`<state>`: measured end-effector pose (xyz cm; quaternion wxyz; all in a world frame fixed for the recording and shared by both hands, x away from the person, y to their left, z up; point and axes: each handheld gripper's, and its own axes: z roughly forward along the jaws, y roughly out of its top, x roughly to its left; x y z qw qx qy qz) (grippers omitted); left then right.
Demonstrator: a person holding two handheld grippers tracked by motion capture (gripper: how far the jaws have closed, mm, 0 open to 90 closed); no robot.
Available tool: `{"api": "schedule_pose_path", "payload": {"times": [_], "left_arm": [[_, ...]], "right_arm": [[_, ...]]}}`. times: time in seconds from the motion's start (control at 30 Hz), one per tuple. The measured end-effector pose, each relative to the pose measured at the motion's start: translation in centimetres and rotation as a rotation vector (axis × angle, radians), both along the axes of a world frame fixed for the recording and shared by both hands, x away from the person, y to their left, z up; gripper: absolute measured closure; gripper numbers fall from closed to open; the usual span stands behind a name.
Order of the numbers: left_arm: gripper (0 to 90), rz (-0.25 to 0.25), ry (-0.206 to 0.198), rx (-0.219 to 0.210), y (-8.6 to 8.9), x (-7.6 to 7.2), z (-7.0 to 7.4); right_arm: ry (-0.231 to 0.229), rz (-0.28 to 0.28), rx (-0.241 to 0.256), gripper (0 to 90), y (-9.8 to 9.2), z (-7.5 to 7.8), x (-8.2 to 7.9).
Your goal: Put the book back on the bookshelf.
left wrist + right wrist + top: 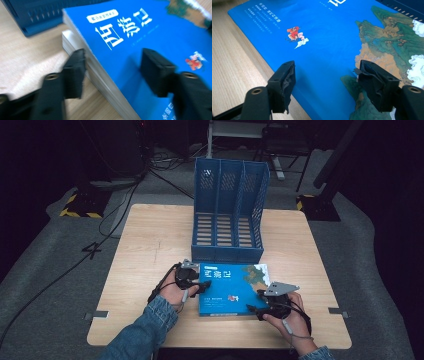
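Right gripper (260, 301): jaws spread, straddling near right edge of thick blue paperback book (233, 288).
Left gripper (198, 285): jaws spread astride book's left edge.
Book: flat on wooden tabletop (150, 250), before blue three-slot plastic file rack (229, 210).
Risk: glossy cover likely slipping from shallow edge grips.

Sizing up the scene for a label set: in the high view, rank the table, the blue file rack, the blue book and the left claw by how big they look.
1. Table
2. Blue file rack
3. Blue book
4. Left claw, clearly the smallest.
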<state>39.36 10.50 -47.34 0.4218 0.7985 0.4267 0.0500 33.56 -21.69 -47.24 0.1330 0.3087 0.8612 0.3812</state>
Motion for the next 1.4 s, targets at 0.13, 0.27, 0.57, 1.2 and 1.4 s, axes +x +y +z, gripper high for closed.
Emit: {"api": "schedule_pose_path", "payload": {"times": [0.13, 0.27, 0.57, 1.2, 1.4], "left_arm": [[51.8, -0.015, -0.011, -0.097, 0.2, -0.5, 1.1], [53.1, -0.079, 0.01, -0.167, -0.4, -1.3, 1.4], [67.9, -0.166, -0.052, -0.064, -1.8, -2.1, -0.1], [81.6, -0.171, 0.055, -0.116, -2.0, -1.6, 2.8], [81.7, -0.182, 0.074, -0.128, -2.3, -1.6, 4.3]], "right_arm": [[-0.01, -0.001, -0.003, 30.8, 0.1, -0.1, 0.0], [-0.012, -0.001, 0.003, 30.8, 0.1, -0.2, 0.0], [-0.025, 0.003, 0.016, 29.8, 0.3, -0.4, 0.0], [-0.123, 0.094, -0.036, 21.1, 3.4, 0.6, -2.2], [-0.156, 0.103, -0.007, 15.6, 4.5, 0.8, -2.1]]}}
